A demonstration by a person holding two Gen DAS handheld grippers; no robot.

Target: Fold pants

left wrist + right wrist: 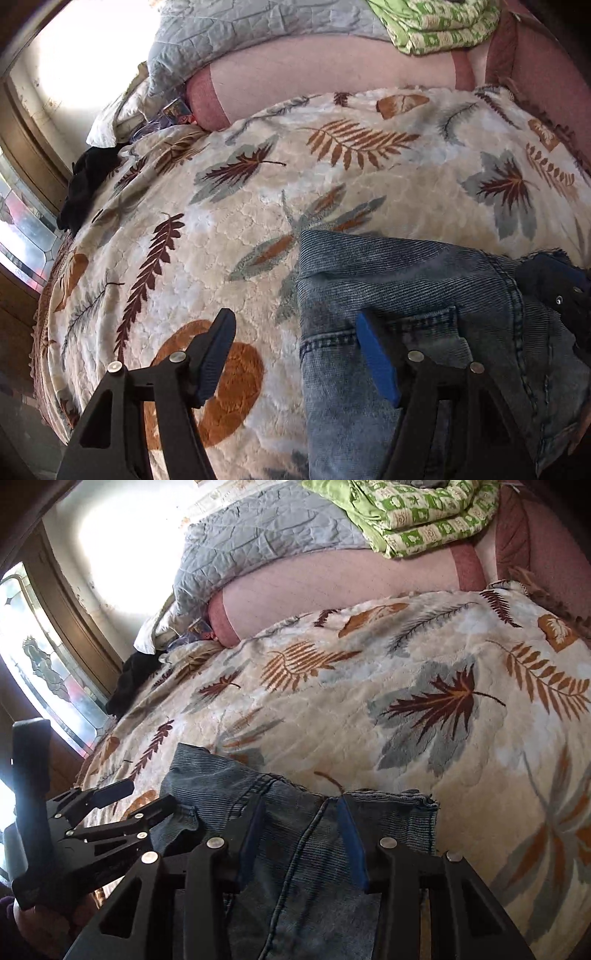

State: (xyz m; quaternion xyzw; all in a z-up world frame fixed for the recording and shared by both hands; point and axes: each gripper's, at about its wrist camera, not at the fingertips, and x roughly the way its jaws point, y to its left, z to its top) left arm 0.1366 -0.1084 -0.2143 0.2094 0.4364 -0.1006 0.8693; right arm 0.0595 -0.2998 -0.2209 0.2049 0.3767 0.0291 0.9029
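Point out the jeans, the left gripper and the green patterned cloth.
jeans (pixel 406 280): left wrist view, denim above the back pocket.
left gripper (pixel 295 354): left wrist view, midway between its open fingertips.
green patterned cloth (pixel 424 517): right wrist view, middle of the folded bundle.

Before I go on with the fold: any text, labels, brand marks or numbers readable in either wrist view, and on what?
None readable.
Jeans: no tag or brand patch shows.
Green patterned cloth: printed motifs only, no letters.
Colourful item beside the pink pillow: too small and blurred to read.
Leaf-print blanket, left gripper and right gripper: no markings.
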